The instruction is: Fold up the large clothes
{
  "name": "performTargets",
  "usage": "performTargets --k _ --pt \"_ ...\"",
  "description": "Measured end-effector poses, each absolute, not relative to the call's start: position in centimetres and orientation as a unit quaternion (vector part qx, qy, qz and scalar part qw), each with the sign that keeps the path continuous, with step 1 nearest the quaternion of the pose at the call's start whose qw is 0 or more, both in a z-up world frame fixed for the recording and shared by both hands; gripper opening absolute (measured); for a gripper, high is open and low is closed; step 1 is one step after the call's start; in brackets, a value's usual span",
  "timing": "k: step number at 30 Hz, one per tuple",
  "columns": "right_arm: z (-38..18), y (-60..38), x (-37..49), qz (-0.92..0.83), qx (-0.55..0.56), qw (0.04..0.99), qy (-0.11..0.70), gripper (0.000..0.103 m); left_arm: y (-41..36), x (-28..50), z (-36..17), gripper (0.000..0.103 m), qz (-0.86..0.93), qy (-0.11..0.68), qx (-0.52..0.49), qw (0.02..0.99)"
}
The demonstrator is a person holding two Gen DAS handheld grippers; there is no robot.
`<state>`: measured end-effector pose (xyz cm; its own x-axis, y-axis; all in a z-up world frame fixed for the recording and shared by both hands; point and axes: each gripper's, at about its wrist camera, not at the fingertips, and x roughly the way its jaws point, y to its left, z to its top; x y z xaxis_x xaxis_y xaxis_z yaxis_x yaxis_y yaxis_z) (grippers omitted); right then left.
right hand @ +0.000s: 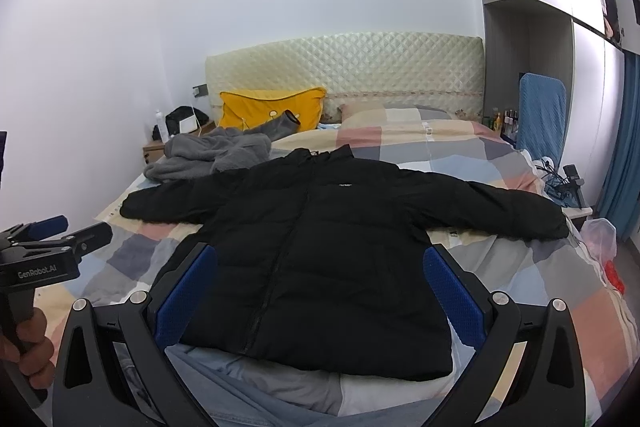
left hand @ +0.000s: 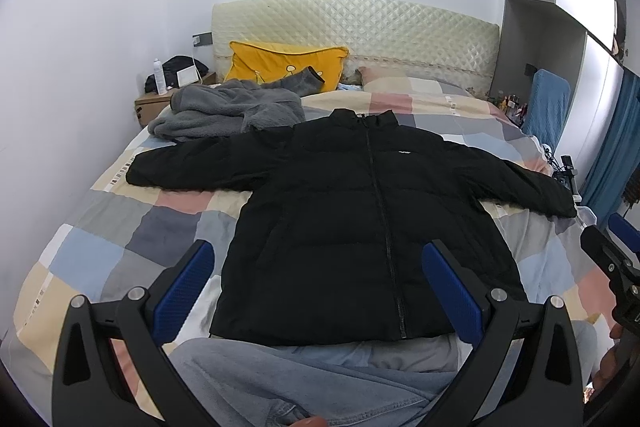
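Observation:
A black puffer jacket lies flat and zipped on the bed, front up, both sleeves spread out to the sides; it also shows in the right wrist view. My left gripper is open and empty, held above the jacket's hem. My right gripper is open and empty, also above the hem. Each gripper shows in the other's view: the right one at the right edge, the left one at the left edge.
The bed has a checked quilt. A grey fleece garment and a yellow pillow lie near the headboard. Grey and denim clothes lie under the jacket's hem. A nightstand stands left, a blue chair right.

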<state>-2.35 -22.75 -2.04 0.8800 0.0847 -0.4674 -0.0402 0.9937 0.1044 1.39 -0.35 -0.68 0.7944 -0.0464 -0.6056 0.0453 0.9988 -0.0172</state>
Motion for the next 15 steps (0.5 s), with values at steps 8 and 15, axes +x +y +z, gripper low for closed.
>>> performTargets --k 8,15 --pt "-2.0 -22.7 -2.6 0.031 0.046 0.968 0.246 0.103 0.2 0.5 -0.9 0.103 -0.028 0.318 0.002 0.948" --pt "-2.0 -22.5 -2.9 0.031 0.045 0.967 0.248 0.103 0.2 0.2 -0.9 0.103 -0.030 0.315 -0.002 0.949"
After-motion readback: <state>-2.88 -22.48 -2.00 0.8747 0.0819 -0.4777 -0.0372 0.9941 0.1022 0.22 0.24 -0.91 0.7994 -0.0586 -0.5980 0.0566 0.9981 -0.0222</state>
